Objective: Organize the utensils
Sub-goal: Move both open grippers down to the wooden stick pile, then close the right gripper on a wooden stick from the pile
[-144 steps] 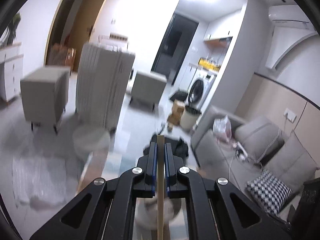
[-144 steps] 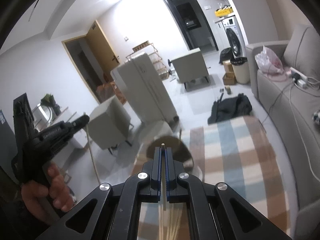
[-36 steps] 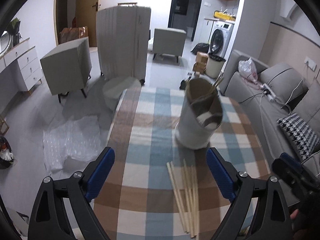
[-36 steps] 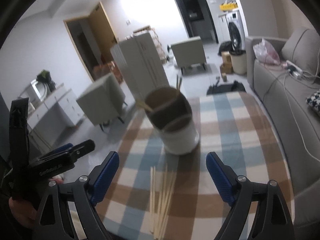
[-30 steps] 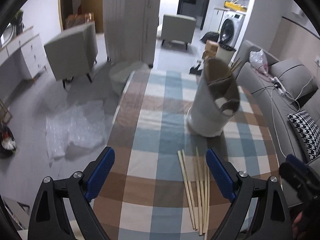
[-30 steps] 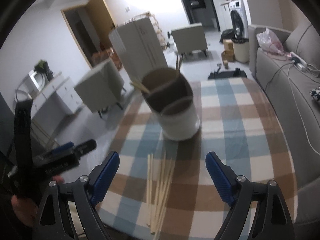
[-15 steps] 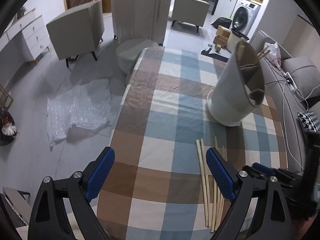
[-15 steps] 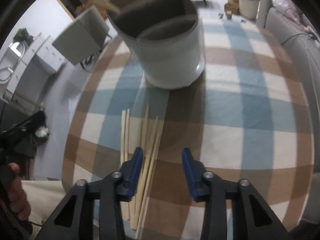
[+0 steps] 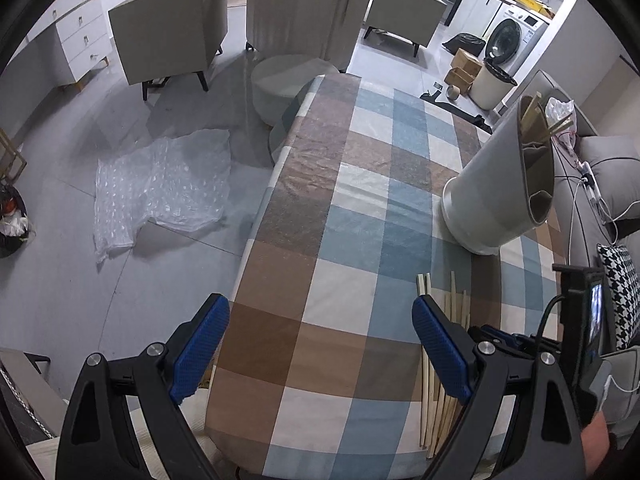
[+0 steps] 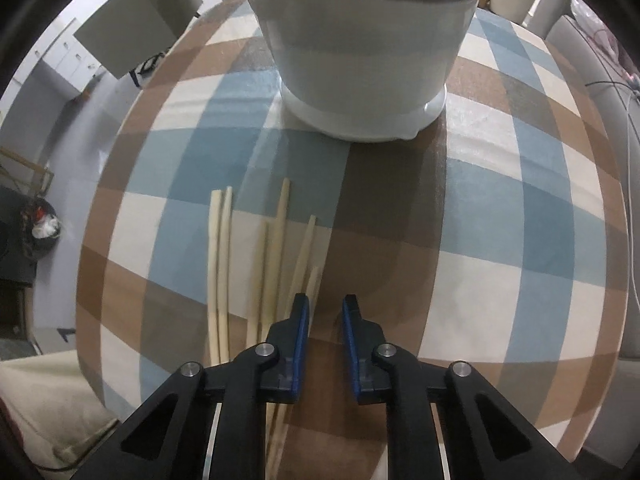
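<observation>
Chopsticks (image 10: 276, 248) – loose bundle, abt 6 sticks, flat on the checked tablecloth (image 10: 500, 208), roughly parallel, tips pointing toward the holder. They lie just short of its base, not touching it; near table edge closest to the operator. Left wrist view shows same bundle (image 9: 440, 360) partly behind the left claw's right pad.

Utensil holder (image 10: 360, 48) – white, divided cylinder, upright on cloth. Left view: holder (image 9: 496, 188) w/ a few sticks already standing in the far compartment. Judgement: job partly done, loose sticks remain.

Right gripper (image 10: 325, 320) – low over the cloth, pads narrowed to a small gap, nothing between them. Rightmost sticks sit at or under the left pad, not inside the gap. Judged lining up for a single-stick pinch; narrow gap prob. meant to take one stick, not several. Needs a slight shift left to straddle a stick.

Left gripper (image 9: 320, 344) – held high, pads spread wide, empty, aimed at bare cloth left of the bundle. Likely parked clear so right side can work.

Risk: sticks crowd/overlap; pinch may drag a neighbour.
</observation>
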`<move>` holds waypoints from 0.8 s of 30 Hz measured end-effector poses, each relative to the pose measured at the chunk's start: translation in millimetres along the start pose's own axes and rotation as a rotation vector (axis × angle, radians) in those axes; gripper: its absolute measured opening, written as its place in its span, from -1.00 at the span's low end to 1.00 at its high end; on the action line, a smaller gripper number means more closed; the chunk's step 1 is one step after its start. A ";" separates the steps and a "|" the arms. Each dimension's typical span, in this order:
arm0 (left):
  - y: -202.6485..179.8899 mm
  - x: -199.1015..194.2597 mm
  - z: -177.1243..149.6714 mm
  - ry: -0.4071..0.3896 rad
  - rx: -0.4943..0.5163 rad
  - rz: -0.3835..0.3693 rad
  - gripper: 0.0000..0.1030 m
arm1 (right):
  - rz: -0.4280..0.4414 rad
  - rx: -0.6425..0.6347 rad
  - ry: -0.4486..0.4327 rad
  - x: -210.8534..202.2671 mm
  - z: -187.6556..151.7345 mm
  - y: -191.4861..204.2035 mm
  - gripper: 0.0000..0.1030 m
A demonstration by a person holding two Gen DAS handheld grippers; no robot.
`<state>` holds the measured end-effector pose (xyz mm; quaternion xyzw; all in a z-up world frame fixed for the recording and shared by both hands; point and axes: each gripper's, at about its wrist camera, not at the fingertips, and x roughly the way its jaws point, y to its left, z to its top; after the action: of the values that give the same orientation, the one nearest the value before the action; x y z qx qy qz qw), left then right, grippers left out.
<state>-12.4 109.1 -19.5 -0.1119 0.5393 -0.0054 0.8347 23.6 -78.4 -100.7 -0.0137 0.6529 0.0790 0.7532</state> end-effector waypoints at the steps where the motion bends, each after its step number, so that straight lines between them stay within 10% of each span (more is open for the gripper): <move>1: 0.7 -0.7 0.0 -0.001 -0.004 -0.002 0.74 | -0.003 0.003 -0.001 -0.6 -0.8 0.2 -0.74; 24: 14.9 7.8 1.1 0.038 -0.042 0.018 0.74 | -0.098 -0.059 0.022 -2.4 3.0 20.8 -0.74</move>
<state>-9.8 122.8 -28.9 -0.1247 0.5560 0.0112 0.8217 23.3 -57.7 -96.1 -0.0688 0.6569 0.0610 0.7484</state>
